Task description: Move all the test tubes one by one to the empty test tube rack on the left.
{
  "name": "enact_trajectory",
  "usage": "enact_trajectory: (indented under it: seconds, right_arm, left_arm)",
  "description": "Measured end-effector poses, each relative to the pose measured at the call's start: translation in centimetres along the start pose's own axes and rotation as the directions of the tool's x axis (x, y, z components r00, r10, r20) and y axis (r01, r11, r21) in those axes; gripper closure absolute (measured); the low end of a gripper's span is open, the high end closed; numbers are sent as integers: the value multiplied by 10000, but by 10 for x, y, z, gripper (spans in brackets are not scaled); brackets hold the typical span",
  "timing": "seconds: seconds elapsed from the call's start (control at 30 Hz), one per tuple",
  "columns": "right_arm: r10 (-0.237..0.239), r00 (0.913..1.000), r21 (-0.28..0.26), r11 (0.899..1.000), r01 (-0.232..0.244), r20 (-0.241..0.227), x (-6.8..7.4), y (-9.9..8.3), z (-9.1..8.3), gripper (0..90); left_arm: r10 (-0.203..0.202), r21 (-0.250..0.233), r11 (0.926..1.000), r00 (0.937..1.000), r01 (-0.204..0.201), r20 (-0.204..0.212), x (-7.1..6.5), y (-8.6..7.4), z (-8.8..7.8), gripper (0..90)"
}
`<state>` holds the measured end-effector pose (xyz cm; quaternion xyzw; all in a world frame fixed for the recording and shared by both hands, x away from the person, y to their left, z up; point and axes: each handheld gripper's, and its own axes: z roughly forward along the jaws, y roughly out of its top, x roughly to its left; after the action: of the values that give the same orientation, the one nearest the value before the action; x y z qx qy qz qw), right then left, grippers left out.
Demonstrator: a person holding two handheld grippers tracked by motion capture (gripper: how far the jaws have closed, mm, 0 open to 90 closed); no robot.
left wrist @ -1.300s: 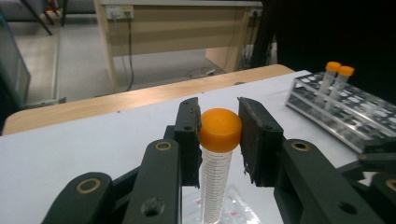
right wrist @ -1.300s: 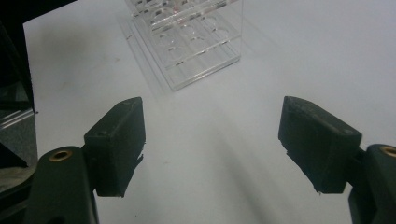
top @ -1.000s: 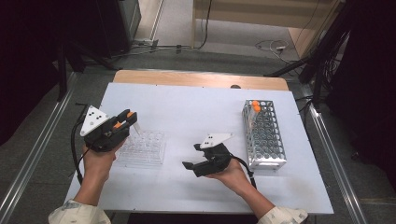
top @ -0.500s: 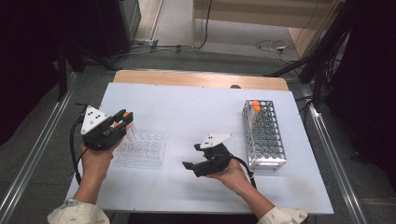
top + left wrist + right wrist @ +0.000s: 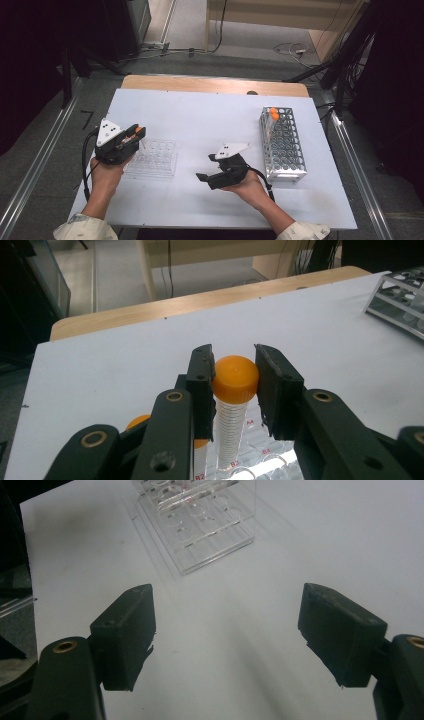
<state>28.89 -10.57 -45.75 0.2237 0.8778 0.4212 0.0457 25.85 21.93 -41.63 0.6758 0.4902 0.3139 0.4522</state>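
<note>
The left gripper (image 5: 234, 377) has drifted toward the clear rack (image 5: 152, 159), jaws clamped on an orange-capped tube (image 5: 234, 390) directly below for seating, while the right gripper (image 5: 227, 635) waits wide, empty.

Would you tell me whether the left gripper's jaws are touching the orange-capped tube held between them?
Touching. In the left gripper view, the left gripper has both black pads pressed against the orange cap of the tube, with no gap on either side.
</note>
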Motion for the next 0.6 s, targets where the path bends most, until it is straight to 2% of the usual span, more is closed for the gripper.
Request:
enact_trajectory:
  seconds: [0.2, 0.6]
  right_arm:
    - [3, 10000, 26, 10000, -3, 7, 0, 0, 0, 215]
    - [17, 10000, 83, 10000, -17, -19, 1, -1, 2, 215]
  left_arm:
    - [59, 214, 9998, 10000, -59, 11, 1, -3, 3, 702]
    - [-38, 163, 9999, 10000, 37, 57, 2, -3, 2, 665]
